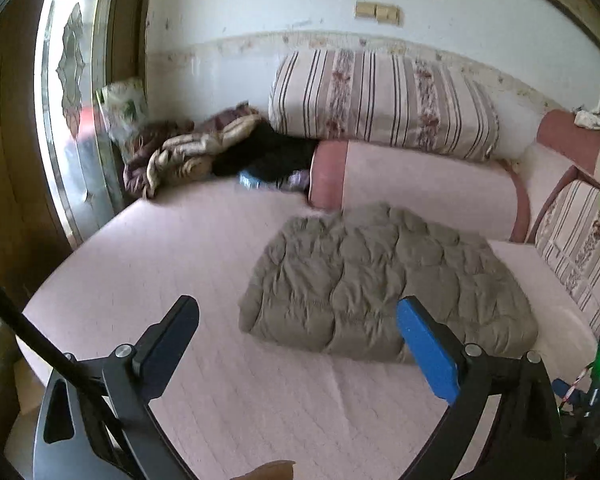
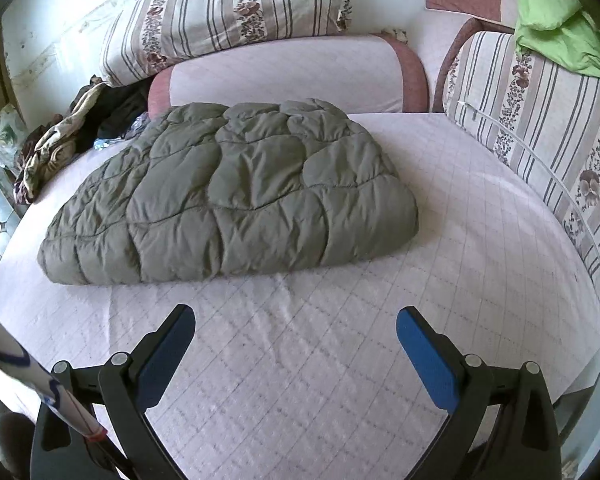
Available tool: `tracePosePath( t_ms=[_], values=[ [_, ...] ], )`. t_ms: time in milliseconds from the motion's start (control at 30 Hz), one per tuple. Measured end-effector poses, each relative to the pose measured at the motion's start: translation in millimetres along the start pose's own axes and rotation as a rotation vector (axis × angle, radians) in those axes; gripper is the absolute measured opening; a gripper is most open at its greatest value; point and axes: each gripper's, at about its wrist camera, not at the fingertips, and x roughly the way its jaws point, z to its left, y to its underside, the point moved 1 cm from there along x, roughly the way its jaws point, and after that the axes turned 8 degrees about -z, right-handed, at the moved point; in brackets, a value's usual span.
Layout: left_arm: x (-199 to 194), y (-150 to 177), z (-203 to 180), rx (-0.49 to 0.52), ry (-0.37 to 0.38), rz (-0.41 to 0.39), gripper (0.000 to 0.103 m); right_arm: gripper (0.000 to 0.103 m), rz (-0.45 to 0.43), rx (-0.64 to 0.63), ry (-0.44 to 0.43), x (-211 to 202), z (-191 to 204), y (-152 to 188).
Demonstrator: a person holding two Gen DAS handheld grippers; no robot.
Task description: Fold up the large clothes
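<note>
A grey-green quilted puffer coat (image 1: 384, 280) lies folded into a flat bundle on the pale pink quilted seat (image 1: 172, 264). In the right wrist view the coat (image 2: 236, 196) sits in the middle, ahead of the fingers. My left gripper (image 1: 298, 308) is open and empty, held above the seat at the coat's near left corner. My right gripper (image 2: 296, 316) is open and empty, held above the bare seat (image 2: 300, 360) just in front of the coat's near edge.
A striped floral cushion (image 1: 380, 100) and a pink bolster (image 1: 416, 184) stand behind the coat. A heap of brown and black clothes (image 1: 204, 148) lies at the back left. A striped armrest cushion (image 2: 540, 128) with a green cloth (image 2: 556, 36) is at the right. A glass door (image 1: 72, 92) is at the left.
</note>
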Motion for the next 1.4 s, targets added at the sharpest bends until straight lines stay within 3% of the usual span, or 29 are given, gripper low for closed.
tracePosePath(
  t_ms=[200, 800, 1200, 1400],
  values=[
    [-13, 14, -7, 0.050, -0.037, -0.017, 0.099, 0.102, 0.002, -0.032, -0.003, -9, 11, 10],
    [-19, 43, -15, 0.077, -0.012, 0.126, 0.099, 0.102, 0.018, -0.031, 0.003, -28, 12, 31],
    [7, 52, -18, 0.089, -0.007, 0.193, 0.099, 0.102, 0.060, -0.038, 0.006, -7, 16, 37],
    [43, 65, -10, 0.088, -0.032, 0.283, 0.099, 0.102, 0.067, -0.023, 0.025, 3, 6, 34]
  ],
)
